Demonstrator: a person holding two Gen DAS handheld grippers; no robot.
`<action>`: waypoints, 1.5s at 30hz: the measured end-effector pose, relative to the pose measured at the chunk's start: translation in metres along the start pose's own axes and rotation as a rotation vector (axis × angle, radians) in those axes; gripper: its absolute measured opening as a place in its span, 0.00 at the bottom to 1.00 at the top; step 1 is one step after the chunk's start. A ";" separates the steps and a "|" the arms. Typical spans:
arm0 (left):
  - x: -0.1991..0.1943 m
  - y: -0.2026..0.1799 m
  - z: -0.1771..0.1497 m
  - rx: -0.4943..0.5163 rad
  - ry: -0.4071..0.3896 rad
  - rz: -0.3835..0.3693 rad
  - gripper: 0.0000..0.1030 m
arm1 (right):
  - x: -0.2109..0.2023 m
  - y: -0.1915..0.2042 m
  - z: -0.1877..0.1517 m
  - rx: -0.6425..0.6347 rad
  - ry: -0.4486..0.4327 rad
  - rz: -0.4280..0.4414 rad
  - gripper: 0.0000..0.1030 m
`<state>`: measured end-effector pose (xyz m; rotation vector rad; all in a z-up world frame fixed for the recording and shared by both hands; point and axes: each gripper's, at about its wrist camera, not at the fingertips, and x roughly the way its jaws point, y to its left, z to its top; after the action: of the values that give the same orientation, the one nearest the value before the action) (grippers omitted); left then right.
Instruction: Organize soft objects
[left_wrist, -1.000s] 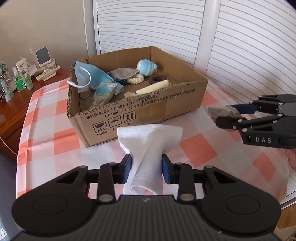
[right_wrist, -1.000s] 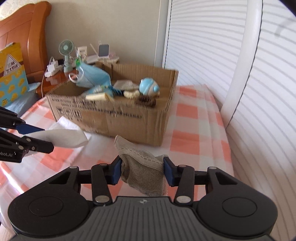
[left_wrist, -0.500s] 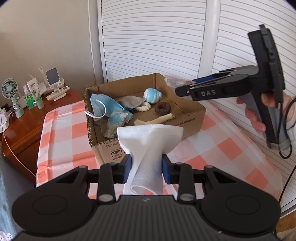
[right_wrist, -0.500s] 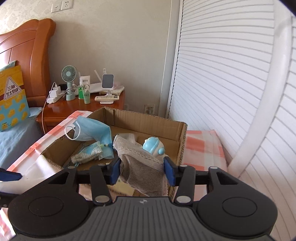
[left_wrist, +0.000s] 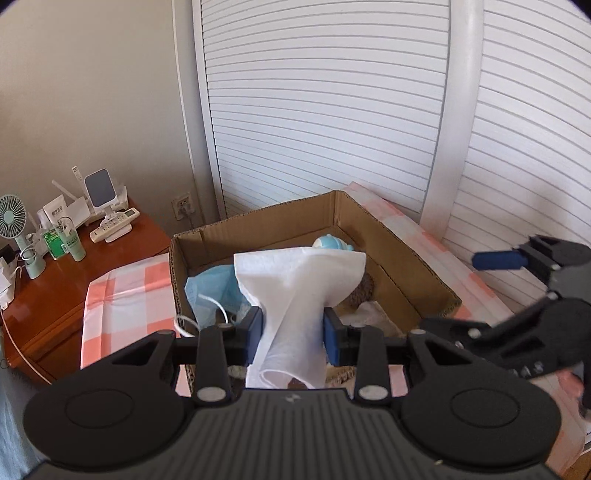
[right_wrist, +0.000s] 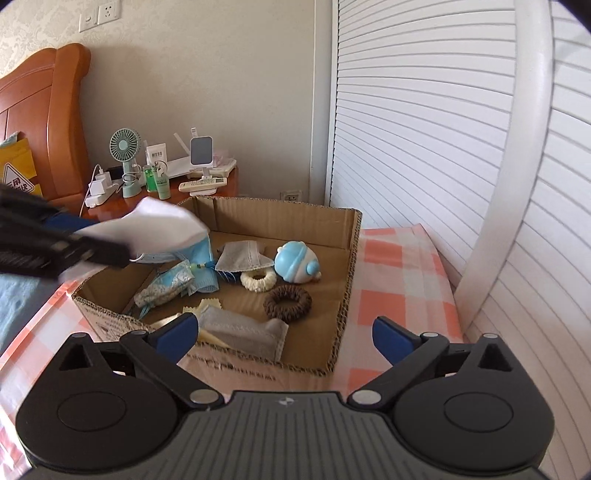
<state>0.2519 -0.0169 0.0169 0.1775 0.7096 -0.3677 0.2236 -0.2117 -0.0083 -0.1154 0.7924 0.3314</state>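
1. The left gripper (left_wrist: 291, 330) has its jaws pinching a white tissue (left_wrist: 295, 295); the sheet stands up between them and fans out wide above the pinch, its long axis running up and away from the jaws
2. The cardboard box (right_wrist: 349, 254) lies straight ahead of and below those jaws, so the tissue hangs over its near-left part, above a blue face mask (left_wrist: 214, 291)
3. The right gripper (right_wrist: 286, 334) has its jaws spread wide with nothing between them; just ahead of its left jaw, inside the box by the near wall, lies a grey mesh cloth (right_wrist: 245, 332)
4. Further ahead of the right jaws sit a brown hair ring (right_wrist: 287, 302), a cream hair ring (right_wrist: 258, 279) and a blue round toy (right_wrist: 296, 263)
5. My judgement: the left gripper is the nearer one for the remaining drop; letting go here should land the tissue inside the box, on the checked worktop (right_wrist: 399, 266)
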 end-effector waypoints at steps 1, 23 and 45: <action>0.006 -0.001 0.004 0.002 -0.002 0.002 0.37 | -0.004 -0.001 -0.001 0.002 -0.001 -0.002 1.00; -0.056 -0.027 -0.043 -0.148 0.019 0.261 0.99 | -0.049 0.017 -0.011 0.170 0.177 -0.198 1.00; -0.076 -0.037 -0.053 -0.155 0.061 0.269 0.99 | -0.075 0.035 -0.014 0.211 0.179 -0.220 1.00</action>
<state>0.1528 -0.0163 0.0265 0.1355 0.7606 -0.0501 0.1535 -0.2008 0.0367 -0.0333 0.9773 0.0275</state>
